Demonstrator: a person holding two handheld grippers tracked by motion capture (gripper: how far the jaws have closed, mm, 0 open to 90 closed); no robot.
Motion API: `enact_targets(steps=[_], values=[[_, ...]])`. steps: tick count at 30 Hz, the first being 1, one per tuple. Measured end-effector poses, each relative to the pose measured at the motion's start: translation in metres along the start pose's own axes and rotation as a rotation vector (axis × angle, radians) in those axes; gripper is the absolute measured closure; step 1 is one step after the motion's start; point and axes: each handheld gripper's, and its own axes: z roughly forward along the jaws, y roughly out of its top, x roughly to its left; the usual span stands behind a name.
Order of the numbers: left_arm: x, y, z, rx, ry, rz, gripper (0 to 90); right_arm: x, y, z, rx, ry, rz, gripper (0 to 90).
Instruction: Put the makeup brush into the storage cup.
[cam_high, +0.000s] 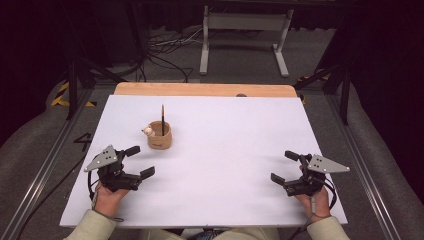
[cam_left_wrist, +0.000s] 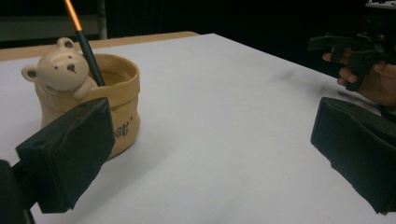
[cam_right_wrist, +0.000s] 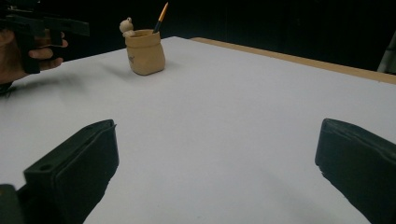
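Pot (cam_high: 160, 137) on counter (cam_high: 225, 150), left of centre, toward the far edge; brush (cam_high: 162, 119) upright in pot. Left tongs (cam_high: 140, 161) just before pot; right tongs (cam_high: 284, 167) well apart, near right edge.

Tan, sack-shaped holder (cam_high: 160, 137), upright on the white table top (cam_high: 225, 165), at about 10 o'clock from the table's centre, in the far-left part. Soft folded rim, open mouth, dark lettering low on the side wall. Small cream bear figure (cam_high: 147, 131) perched on the rim at the 9 o'clock side, arm draped over the edge. Dark-handled brush (cam_high: 162, 120) standing inside, near upright, leaning against the rim beside the bear, orange upper section toward 12 o'clock.
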Motion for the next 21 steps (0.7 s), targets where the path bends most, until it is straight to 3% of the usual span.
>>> enact_targets(steps=[11,16,21], values=[[-0.003,-0.006,0.0,0.033,-0.02,0.015,0.3,0.002,-0.005,0.004,0.034,0.007,-0.004,0.0],[-0.007,-0.007,0.0,0.07,-0.019,0.059,0.3,0.005,-0.006,0.008,0.057,0.018,-0.024,0.0],[-0.01,-0.007,0.003,0.07,-0.018,0.081,0.3,0.006,-0.007,0.01,0.061,0.025,-0.033,0.0]])
